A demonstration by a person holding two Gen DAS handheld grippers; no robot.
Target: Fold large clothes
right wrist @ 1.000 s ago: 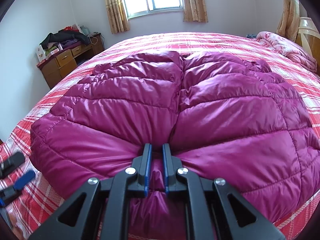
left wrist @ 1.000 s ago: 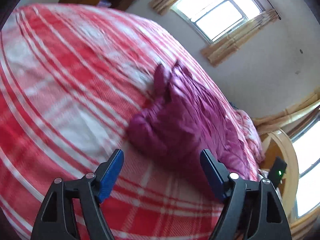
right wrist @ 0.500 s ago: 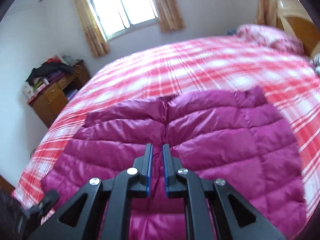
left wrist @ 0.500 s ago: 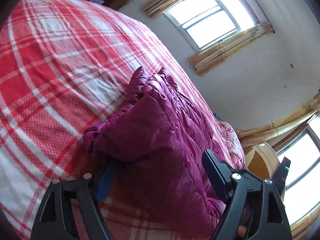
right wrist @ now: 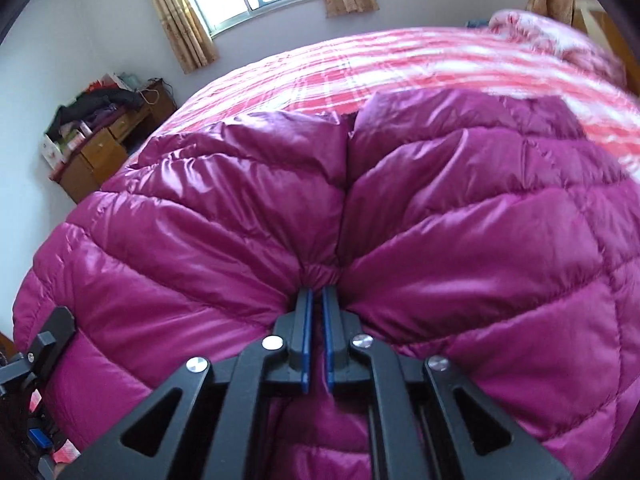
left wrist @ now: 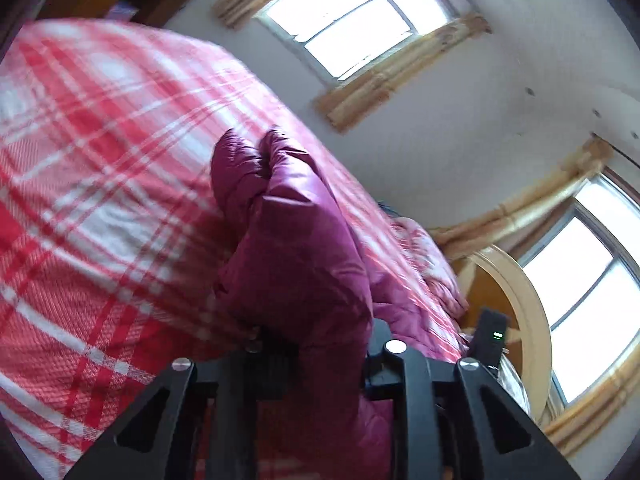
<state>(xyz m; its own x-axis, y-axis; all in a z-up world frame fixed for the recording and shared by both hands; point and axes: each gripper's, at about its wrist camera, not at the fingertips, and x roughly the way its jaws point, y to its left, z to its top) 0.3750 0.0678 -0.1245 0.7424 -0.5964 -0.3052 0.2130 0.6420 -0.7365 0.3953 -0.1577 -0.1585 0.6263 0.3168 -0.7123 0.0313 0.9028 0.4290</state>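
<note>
1. Jacket [right wrist: 400,208], puffy, shiny and purple with stitched squares, lies on the bed [left wrist: 100,160] with its red and white checked cover.
2. Right gripper [right wrist: 316,304] has its jaws closed tight on a bunched fold.
3. Left gripper [left wrist: 320,344] jaws are closing with a soft jacket edge between them.

Right gripper [right wrist: 314,300]: black plastic frame, triangular cutouts, silver screws. Blue pads [right wrist: 306,320] line its fingers. Left gripper [left wrist: 320,344] has the same black frame and screws.
</note>
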